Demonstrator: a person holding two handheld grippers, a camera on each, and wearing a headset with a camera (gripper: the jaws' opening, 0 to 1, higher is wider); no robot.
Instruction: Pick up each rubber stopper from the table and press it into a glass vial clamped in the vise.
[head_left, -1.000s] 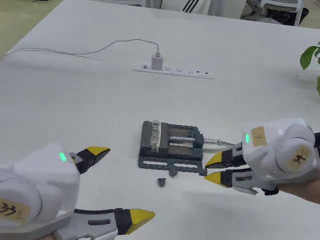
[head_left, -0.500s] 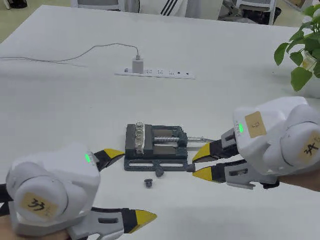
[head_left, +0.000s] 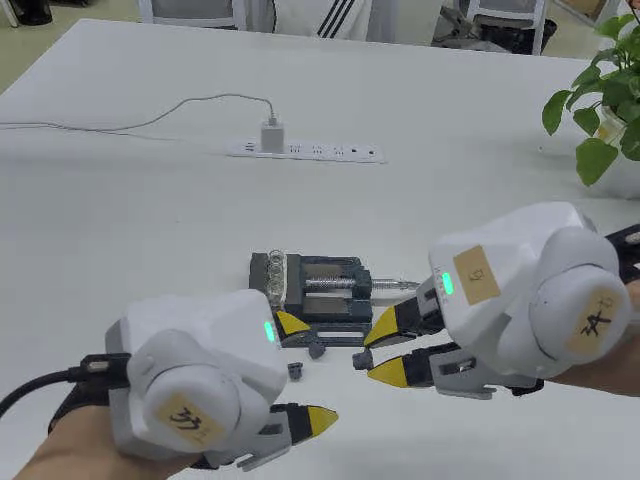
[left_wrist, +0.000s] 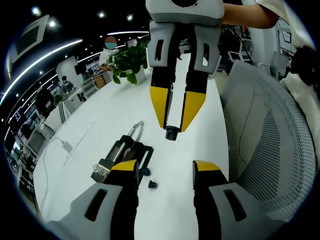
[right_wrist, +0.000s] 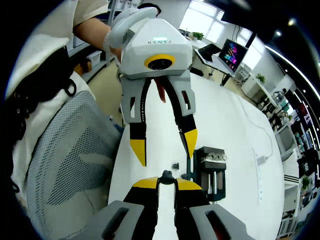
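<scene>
Your left claw (left_wrist: 166, 169) is open wide and holds nothing. Under it, 1 rubber stopper (head_left: 296, 370) sits on the white table (head_left: 150, 200), just in front of the vise (head_left: 325, 300). It is too small to tell which end is up.

The vise lies flat, and its long screw runs out to the right. The glass vials (head_left: 275, 272) stand in a short row at its left end, with their mouths up.

Then comes a second stopper (right_wrist: 166, 175). Your right claw (head_left: 375, 353) is squeezed shut on it, right at the tips. It pokes out past the tips, the same way the claw points. It is up in the air, near the right front of the vise.

I think a stopper is light, soft and a bit grippy, so it should not slip out. It is best to hold it by its fat end and leave the thin end free. You will likely need to turn it so the thin end points straight down at a vial's mouth. The vials are glass and could crack, so I would push slow and straight.
</scene>
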